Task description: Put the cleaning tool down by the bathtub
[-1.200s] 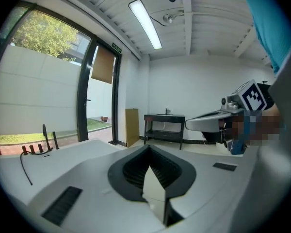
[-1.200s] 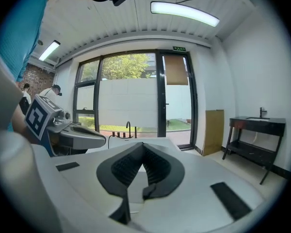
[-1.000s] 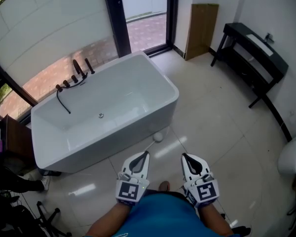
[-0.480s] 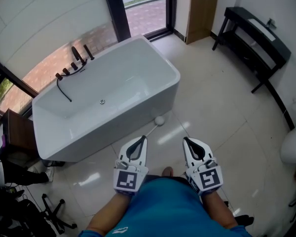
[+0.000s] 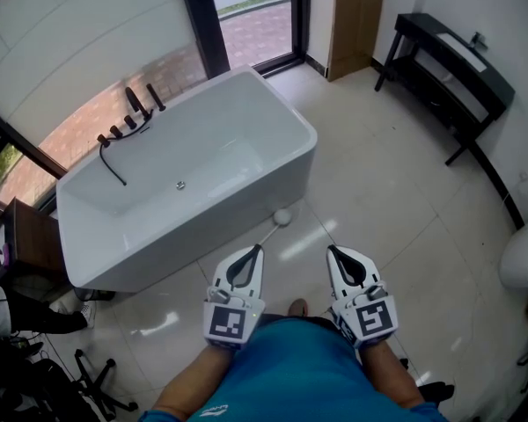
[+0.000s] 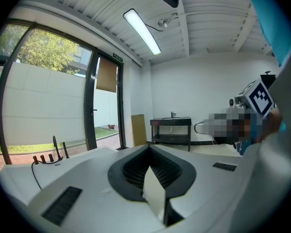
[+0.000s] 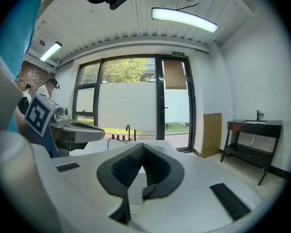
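Observation:
The cleaning tool (image 5: 282, 218), a thin white stick with a white ball head, lies on the tiled floor beside the near corner of the white bathtub (image 5: 202, 236). Its handle runs back toward my left gripper (image 5: 255, 251), and the tip hides the handle's near end. That gripper's jaws are shut. In the left gripper view the left gripper (image 6: 148, 148) has its dark pads together and no tool shows beyond them. My right gripper (image 5: 332, 251) hovers level with it to the right. The right gripper (image 7: 142, 147) is shut on nothing.
A black faucet set (image 5: 132, 117) stands on the tub's far rim. A black console table (image 5: 449, 77) and a cardboard panel (image 5: 356, 25) line the back right. A toilet (image 5: 521, 266) sits at the right edge, and a dark stool (image 5: 26, 244) at the left.
Only the head camera has shifted a little, so the whole scene sits higher in the picture. Both grippers, the tool and the tub keep their places relative to each other.

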Demonstrator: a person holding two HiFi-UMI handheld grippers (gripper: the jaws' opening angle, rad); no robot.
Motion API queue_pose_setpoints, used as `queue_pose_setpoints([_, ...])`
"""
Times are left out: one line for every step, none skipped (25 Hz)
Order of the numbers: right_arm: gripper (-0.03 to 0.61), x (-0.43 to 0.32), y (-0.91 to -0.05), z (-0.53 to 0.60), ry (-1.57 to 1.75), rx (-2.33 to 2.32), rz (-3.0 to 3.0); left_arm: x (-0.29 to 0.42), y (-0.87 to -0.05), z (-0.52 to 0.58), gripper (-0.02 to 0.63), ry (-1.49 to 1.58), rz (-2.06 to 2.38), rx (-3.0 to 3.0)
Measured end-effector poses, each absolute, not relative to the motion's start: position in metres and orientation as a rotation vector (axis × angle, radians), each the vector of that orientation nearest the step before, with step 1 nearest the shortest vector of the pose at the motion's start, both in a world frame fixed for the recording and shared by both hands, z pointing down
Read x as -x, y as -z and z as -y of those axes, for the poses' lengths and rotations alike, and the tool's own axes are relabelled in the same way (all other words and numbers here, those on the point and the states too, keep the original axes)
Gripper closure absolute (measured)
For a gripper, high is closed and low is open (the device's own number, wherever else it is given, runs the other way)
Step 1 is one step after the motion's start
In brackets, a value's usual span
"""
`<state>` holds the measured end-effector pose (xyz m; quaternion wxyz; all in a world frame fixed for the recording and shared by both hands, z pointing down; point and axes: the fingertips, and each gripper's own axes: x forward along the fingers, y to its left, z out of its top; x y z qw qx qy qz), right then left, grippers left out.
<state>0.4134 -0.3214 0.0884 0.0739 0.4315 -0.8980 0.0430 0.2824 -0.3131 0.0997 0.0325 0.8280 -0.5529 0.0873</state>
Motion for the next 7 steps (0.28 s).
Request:
queue_pose_setpoints([0.569,-0.412,-0.089,0.319,-0.143,-1.291,2.699,-0.282,-0.100,0.312,0.614,-0.273,1.700,-2.553])
queue_pose_setpoints([0.569,-0.411,-0.090,0.317,-0.149,-1.288,2.700,-0.282,-0.101,0.311,0.614,-0.276,1.698,-2.555])
queue_pose_setpoints([0.569,-0.413,-0.090,0.317,-0.147,-1.286,2.700,-0.284,-0.101,0.311,0.614,-0.277,1.695,-2.556])
queue_pose_setpoints([0.569,-0.415,-0.090,0.317,-0.139,-1.286,2.699,-0.286,-0.101,0.311,0.614,-0.276,1.692,-2.555])
queue_pose_setpoints([0.569,-0.418,-0.090,0.318,-0.128,-1.286,2.696,-0.289,-0.102,0.312,0.614,-0.274,1.691,-2.555])
queue_pose_setpoints([0.569,-0.421,-0.091,0.319,-0.118,-1.288,2.693,-0.292,-0.102,0.313,0.614,-0.273,1.690,-2.555])
queue_pose_setpoints([0.569,-0.425,-0.091,0.320,-0.110,-1.289,2.691,-0.295,-0.102,0.314,0.614,-0.273,1.688,-2.555])
